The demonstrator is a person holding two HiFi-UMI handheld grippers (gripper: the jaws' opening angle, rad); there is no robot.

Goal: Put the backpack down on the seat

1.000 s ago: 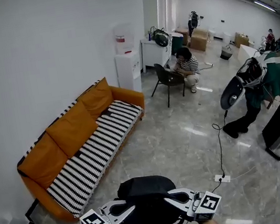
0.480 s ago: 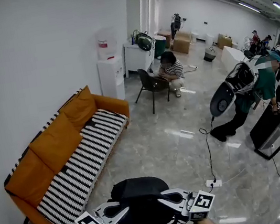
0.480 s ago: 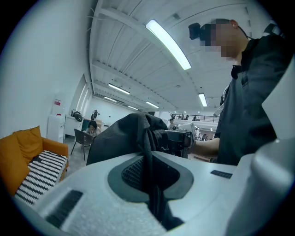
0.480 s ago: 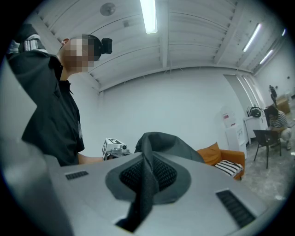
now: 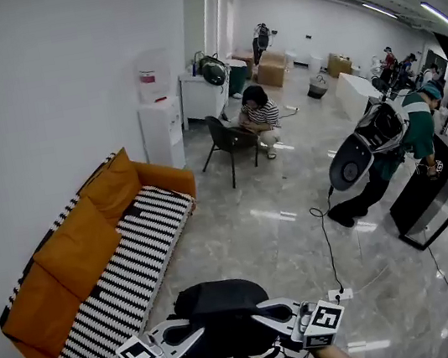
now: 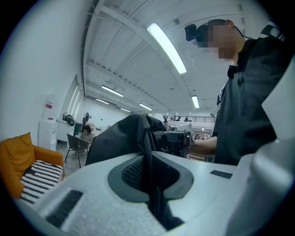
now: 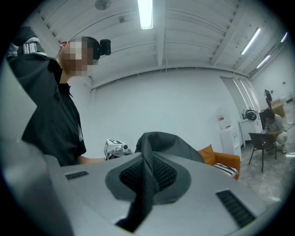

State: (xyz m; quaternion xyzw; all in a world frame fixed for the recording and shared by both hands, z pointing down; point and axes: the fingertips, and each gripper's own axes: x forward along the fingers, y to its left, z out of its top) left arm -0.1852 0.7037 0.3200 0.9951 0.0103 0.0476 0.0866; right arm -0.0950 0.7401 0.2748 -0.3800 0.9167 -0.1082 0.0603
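Observation:
I hold a black backpack point(image 5: 219, 300) up in front of me, over the marble floor. My left gripper point(image 5: 197, 334) is shut on one black strap point(image 6: 148, 171) of it, and my right gripper point(image 5: 263, 310) is shut on another strap point(image 7: 146, 180). The bag's body point(image 6: 120, 138) bulges just past the jaws in the left gripper view and shows likewise point(image 7: 171, 142) in the right one. The seat is an orange sofa point(image 5: 88, 230) with a black-and-white striped cover point(image 5: 129, 275), against the wall at my left front. The bag is well short of it.
A white water dispenser point(image 5: 159, 117) stands beyond the sofa. A person sits crouched by a dark chair point(image 5: 230, 137). Another person point(image 5: 397, 145) bends over at the right near a black stand point(image 5: 431, 199). A cable and power strip point(image 5: 338, 292) lie on the floor.
The sofa has slid left and lower in the head view, and the far room has swung left. Both grippers keep the same hold on the backpack.

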